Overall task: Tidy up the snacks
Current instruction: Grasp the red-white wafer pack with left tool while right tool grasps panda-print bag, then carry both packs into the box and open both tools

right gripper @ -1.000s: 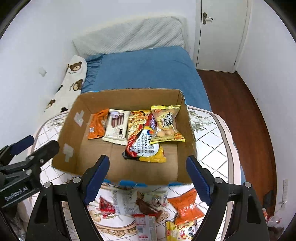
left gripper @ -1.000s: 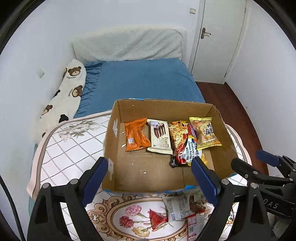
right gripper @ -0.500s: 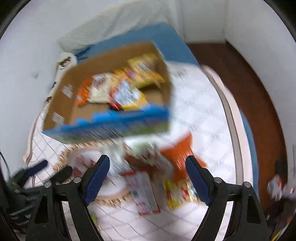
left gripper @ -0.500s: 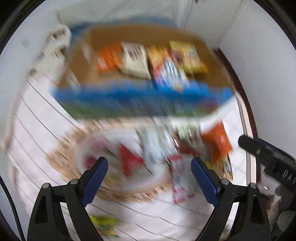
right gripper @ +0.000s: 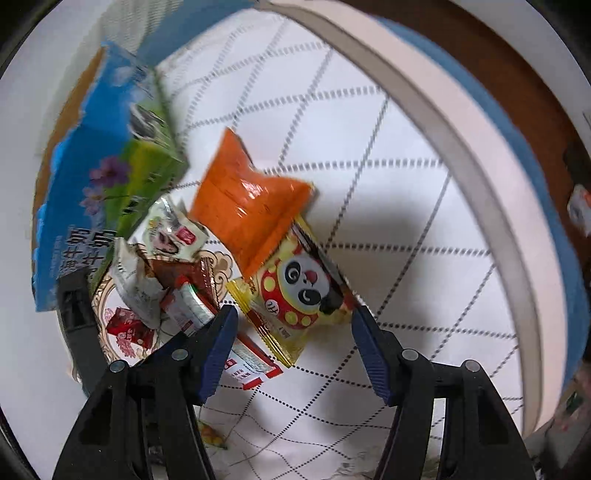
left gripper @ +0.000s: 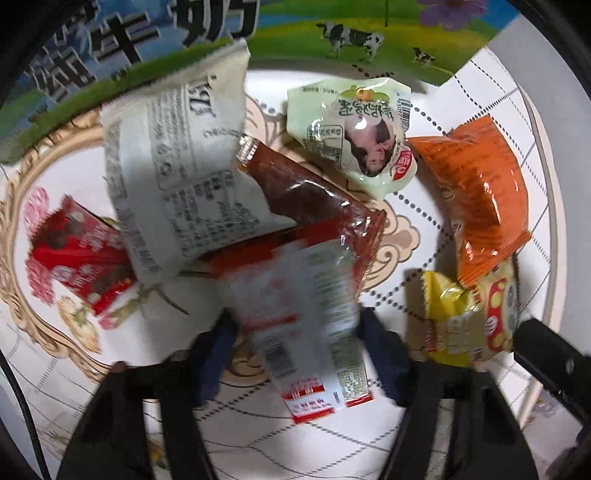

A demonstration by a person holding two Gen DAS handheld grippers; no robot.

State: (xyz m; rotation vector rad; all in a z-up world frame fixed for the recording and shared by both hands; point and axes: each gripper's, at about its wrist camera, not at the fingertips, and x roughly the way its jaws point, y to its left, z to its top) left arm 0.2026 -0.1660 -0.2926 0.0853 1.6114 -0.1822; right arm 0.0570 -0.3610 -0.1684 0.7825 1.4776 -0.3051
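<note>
Snacks not yet sorted lie in a loose pile on the quilted white cover (right gripper: 424, 229) of the bed, just in front of the printed carton (left gripper: 332, 33), whose blue and green outer wall fills the top of the left wrist view; its interior is not visible from either camera now, so what it already contains cannot be confirmed. Judged from the pile, most of the sorting work is outstanding: at least seven packets are outside the carton. In descending size these are the white printed pouch (left gripper: 177, 177), which overlaps the brown sachet (left gripper: 310, 199); the red-and-white packet (left gripper: 306, 325), blurred and lying partly on the brown sachet; the orange packet (right gripper: 251, 206), whose lower edge overlaps the yellow panda packet (right gripper: 299, 291); the pale green packet (left gripper: 354, 133) near the carton wall; and the small red packet (left gripper: 77, 254) on the floral medallion of the cover. The left claw (left gripper: 299, 354) is spread wide with the red-and-white packet between its fingers, not yet clamped. The right claw (right gripper: 295, 332) is likewise wide, straddling the lower end of the panda packet. Beyond the cover edge, a blue mattress border and brown wooden floor (right gripper: 535, 74) are visible.
</note>
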